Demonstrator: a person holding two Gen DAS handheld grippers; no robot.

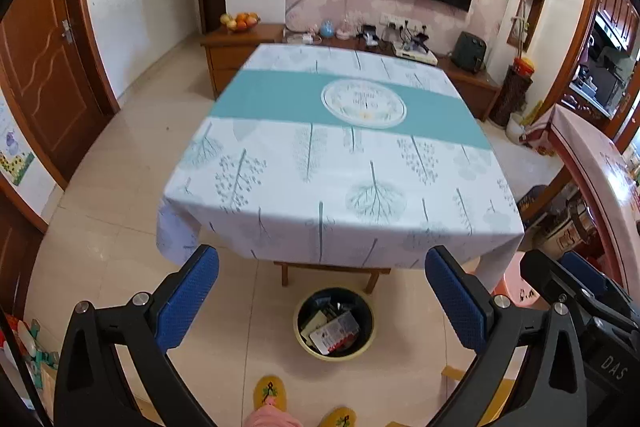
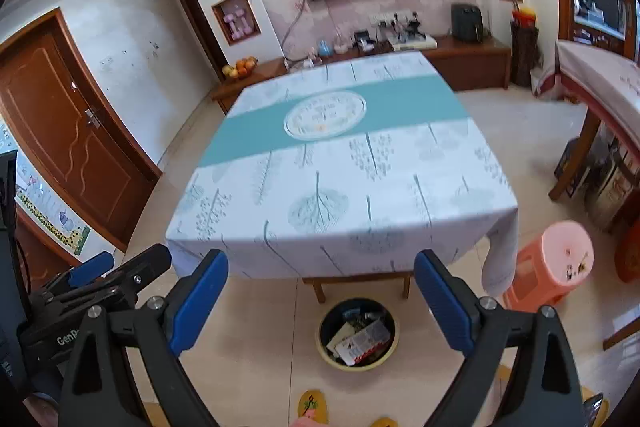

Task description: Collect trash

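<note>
Left gripper [image 1: 322,293]: jaws spread wide, nothing between the blue pads [image 1: 188,301]; held above the floor before the table's near edge.
Right gripper [image 2: 320,297]: likewise wide apart, empty; just beside the left one, partly seen at the right edge of the left view.
Trash bin [image 2: 390,351]: round, yellow-rimmed, dark-lined; on the tiled floor just in front of the table, below both grippers.
Trash [image 2: 362,341]: wrappers and flattened packets, one white with red print, lying inside the bin.
Table [image 1: 340,163]: covered by a white and teal leaf-print cloth.
Pink stool [image 2: 554,263]: near the table's right corner.
Slippers [image 1: 270,393]: yellow, at bottom edge.
</note>
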